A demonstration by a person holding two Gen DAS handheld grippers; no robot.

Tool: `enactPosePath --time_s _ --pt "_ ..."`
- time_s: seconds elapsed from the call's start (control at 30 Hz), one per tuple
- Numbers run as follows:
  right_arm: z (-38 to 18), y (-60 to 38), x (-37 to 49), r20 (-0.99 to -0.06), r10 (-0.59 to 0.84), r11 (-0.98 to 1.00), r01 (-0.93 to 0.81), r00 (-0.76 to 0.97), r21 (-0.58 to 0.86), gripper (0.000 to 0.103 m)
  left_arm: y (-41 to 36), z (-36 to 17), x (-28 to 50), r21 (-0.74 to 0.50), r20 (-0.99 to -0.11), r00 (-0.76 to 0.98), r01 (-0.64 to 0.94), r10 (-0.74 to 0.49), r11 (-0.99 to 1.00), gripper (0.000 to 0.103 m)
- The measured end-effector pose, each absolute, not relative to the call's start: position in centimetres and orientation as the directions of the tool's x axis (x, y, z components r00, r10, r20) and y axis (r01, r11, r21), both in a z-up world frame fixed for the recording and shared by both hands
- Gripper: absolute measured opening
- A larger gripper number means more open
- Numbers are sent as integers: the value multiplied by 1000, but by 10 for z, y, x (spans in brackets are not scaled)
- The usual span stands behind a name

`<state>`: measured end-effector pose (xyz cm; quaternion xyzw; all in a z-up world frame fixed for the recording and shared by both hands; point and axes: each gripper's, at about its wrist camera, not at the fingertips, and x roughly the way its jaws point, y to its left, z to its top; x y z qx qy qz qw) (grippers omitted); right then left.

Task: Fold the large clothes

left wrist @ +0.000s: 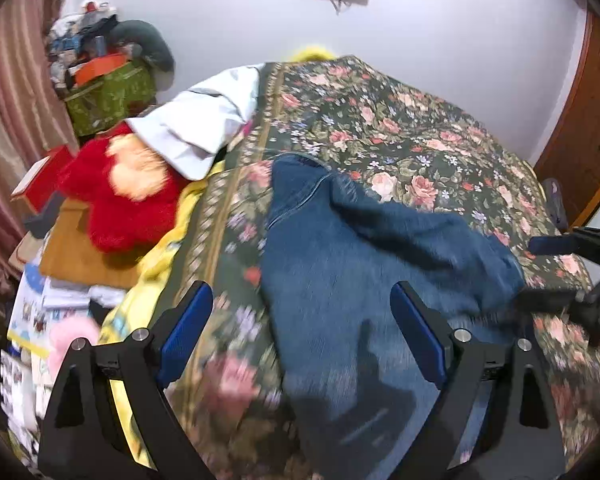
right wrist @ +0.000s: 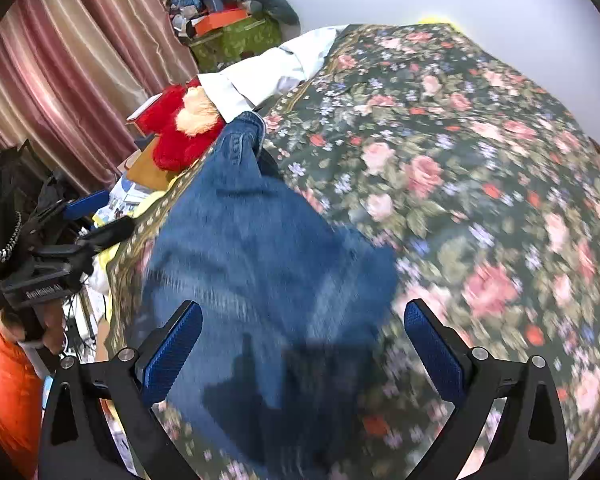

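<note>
A pair of blue jeans [left wrist: 352, 276] lies folded over on the floral bedspread [left wrist: 400, 128]; in the right wrist view the jeans [right wrist: 260, 256] stretch from near the bed's left edge toward me. My left gripper [left wrist: 302, 320] is open and empty above the jeans' near part, its blue pads wide apart. My right gripper [right wrist: 303, 334] is open and empty above the jeans too. The right gripper also shows at the right edge of the left wrist view [left wrist: 568, 268]. The left gripper shows at the left of the right wrist view [right wrist: 88, 216].
A red plush toy [left wrist: 120, 196] and a white garment [left wrist: 204, 120] lie at the bed's left side. A green box [left wrist: 108, 96] piled with clutter stands by the striped curtain [right wrist: 72, 80]. A wooden door [left wrist: 584, 120] is at the right. The floral bedspread [right wrist: 480, 160] spreads right of the jeans.
</note>
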<state>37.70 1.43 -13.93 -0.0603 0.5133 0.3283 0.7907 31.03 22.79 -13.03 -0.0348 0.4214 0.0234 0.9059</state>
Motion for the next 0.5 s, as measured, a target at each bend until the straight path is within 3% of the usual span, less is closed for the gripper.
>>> enactPosePath --time_s 0.27,0.43,0.5 --pt "-179 46 431 -889 401 773 -601 220 201 101 222 -154 397 -74 -828 560 -61 -27 995 91" --pt "-208 -3 458 -867 475 807 -465 148 363 101 225 -179 435 41 -857 506 -119 96 992 91" --pt "-213 -17 460 -856 498 807 -435 138 399 101 229 -180 436 2 -861 505 -125 65 992 89"
